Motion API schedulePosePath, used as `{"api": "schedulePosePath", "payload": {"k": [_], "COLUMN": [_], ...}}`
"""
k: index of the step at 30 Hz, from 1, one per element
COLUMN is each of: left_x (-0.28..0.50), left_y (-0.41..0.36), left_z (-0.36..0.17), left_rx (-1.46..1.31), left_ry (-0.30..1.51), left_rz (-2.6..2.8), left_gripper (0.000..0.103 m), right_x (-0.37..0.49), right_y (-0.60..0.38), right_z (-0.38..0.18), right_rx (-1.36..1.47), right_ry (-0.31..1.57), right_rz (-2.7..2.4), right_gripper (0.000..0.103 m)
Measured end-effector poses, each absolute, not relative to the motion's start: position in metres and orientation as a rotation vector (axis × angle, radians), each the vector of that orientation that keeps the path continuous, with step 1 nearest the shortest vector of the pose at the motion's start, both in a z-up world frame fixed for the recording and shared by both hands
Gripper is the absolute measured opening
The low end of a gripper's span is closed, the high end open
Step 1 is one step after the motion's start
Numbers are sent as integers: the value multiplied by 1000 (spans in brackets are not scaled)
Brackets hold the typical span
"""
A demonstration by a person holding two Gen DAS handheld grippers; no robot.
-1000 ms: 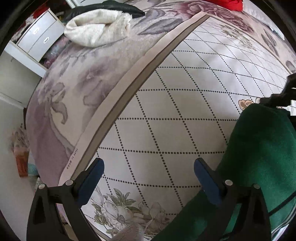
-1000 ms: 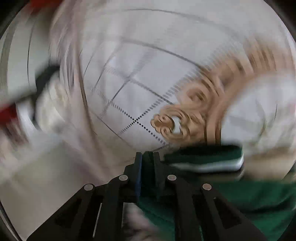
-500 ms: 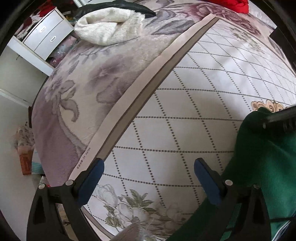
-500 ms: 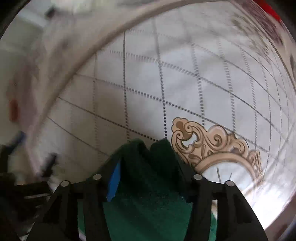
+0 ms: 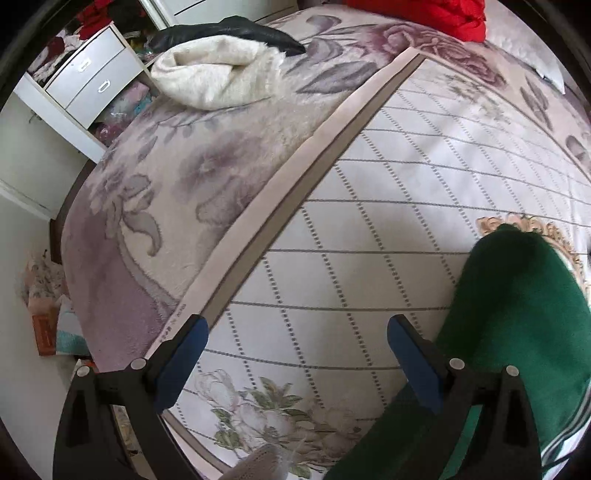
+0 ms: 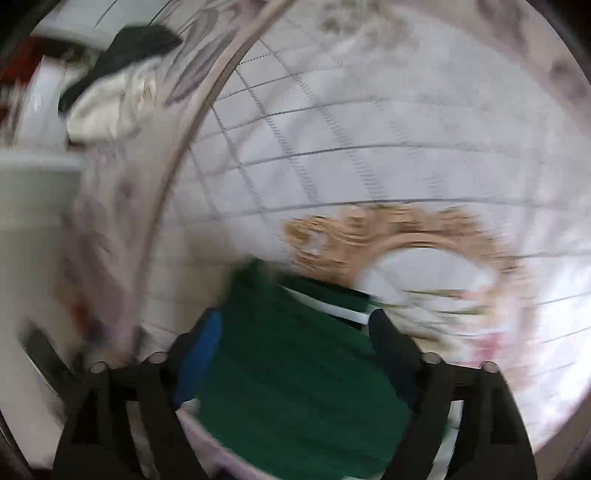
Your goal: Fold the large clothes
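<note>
A dark green garment (image 5: 517, 332) with a white stripe at its hem lies on the bed at the lower right of the left wrist view. My left gripper (image 5: 295, 354) hangs open above the checked bedspread (image 5: 332, 229), just left of the garment, with nothing between its fingers. In the blurred right wrist view the same green garment (image 6: 295, 369) lies under and between the jaws of my right gripper (image 6: 295, 328), which are opening. Its pads stand apart from the cloth, which rests on the bed.
A cream fleece garment (image 5: 218, 74) and a black one (image 5: 229, 33) lie at the bed's far left. Red cloth (image 5: 436, 14) sits at the far end. A grey drawer unit (image 5: 88, 81) stands beside the bed, and bags lie on the floor (image 5: 44, 317).
My right gripper was shut on the green garment's edge and has let it go, jaws spreading wide as it swung over the bed. My left gripper rose slightly, still open.
</note>
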State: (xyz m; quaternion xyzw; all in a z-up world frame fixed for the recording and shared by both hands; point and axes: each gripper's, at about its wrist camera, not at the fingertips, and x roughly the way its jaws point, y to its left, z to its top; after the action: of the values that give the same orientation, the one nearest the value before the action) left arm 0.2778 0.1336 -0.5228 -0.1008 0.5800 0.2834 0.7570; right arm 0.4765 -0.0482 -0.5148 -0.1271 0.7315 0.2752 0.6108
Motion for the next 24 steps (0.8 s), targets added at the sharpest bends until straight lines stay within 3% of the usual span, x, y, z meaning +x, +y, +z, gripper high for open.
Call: {"api": "schedulePosePath", "payload": {"k": [3, 4, 5, 9, 13, 16, 18, 20, 23, 24], "left_x": [285, 286, 288, 288, 283, 280, 278, 279, 281, 281], "left_y": [123, 118, 113, 100, 88, 80, 73, 63, 46, 42], "left_z": [-523, -524, -524, -526, -528, -525, -523, -522, -522, -522], "left_rx": [-231, -230, -224, -176, -148, -137, -137, -129, -110, -104], "left_ry": [1263, 1267, 1268, 1273, 1291, 1290, 1290, 1289, 1287, 1285], "left_rz": [599, 592, 583, 569, 565, 567, 560, 549, 529, 524], "left_gripper": [98, 98, 98, 98, 98, 98, 98, 98, 98, 98], "right_x": [454, 444, 437, 465, 457, 450, 448, 437, 423, 421], "right_y": [-74, -79, -78, -153, -153, -182, -218, -245, -265, -269], "right_z": [-541, -550, -561, -588, -560, -518, -494, -490, -538, -553], "right_rx": [-442, -481, -455, 275, 204, 222, 186, 196, 341, 435], "right_ry": [1738, 1709, 1720, 1862, 1797, 1720, 1662, 1648, 1779, 1787], "right_rz": [627, 641, 636, 371, 468, 431, 274, 194, 209, 248], "right_gripper": [81, 67, 8, 7, 11, 36, 76, 87, 84, 45]}}
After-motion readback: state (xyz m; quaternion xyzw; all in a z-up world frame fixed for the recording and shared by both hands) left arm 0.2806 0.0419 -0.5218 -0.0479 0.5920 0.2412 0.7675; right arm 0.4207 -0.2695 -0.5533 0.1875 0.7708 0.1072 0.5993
